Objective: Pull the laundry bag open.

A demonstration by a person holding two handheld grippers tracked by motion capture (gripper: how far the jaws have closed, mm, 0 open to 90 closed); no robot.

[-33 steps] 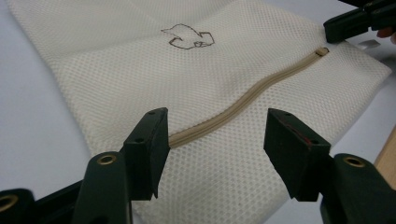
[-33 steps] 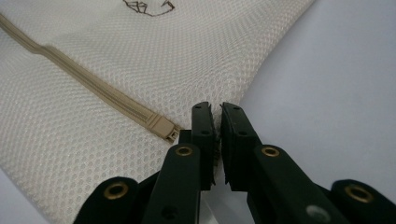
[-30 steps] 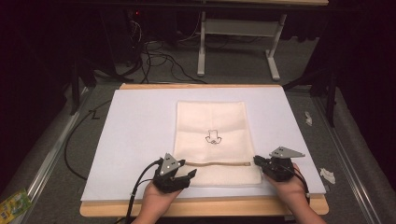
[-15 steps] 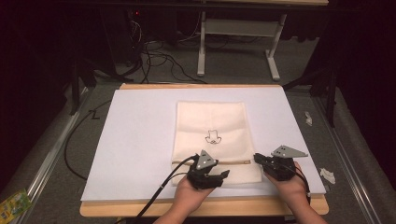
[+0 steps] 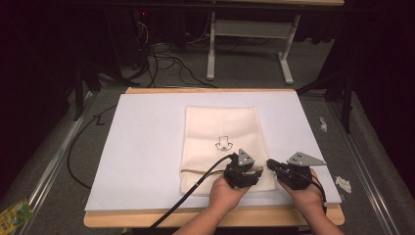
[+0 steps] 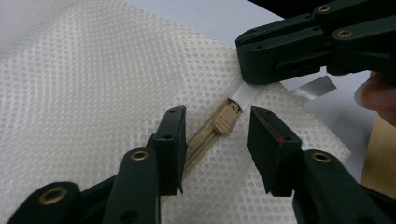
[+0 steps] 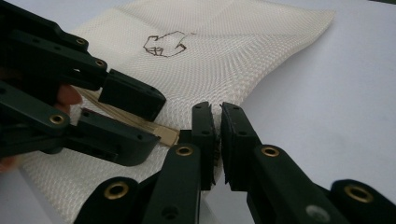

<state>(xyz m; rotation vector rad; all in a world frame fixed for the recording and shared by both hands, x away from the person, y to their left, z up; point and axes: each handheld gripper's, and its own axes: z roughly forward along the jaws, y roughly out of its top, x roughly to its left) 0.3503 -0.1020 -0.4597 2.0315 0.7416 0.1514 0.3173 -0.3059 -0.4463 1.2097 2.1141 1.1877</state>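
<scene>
cream mesh zip pouch [image 5: 222,142] flat mid-desk. right tool [image 7: 217,140] clamped on pouch's white end tab [image 6: 243,95]; left tool [image 6: 215,140] wide open, empty, straddling beige zipper slider [image 6: 225,122]. best closed squarely on slider, tab held taut.

cream mesh bag [image 5: 221,132], white table sheet [image 5: 147,147], two hand-held grippers

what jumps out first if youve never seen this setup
A cream mesh bag lies flat on the white sheet near the table's front edge, a small dark drawing at its middle. Both grippers meet at its near right corner: the right gripper is shut on the white tab at the zipper's end, and the left gripper stands open astride the tan zipper pull.
</scene>
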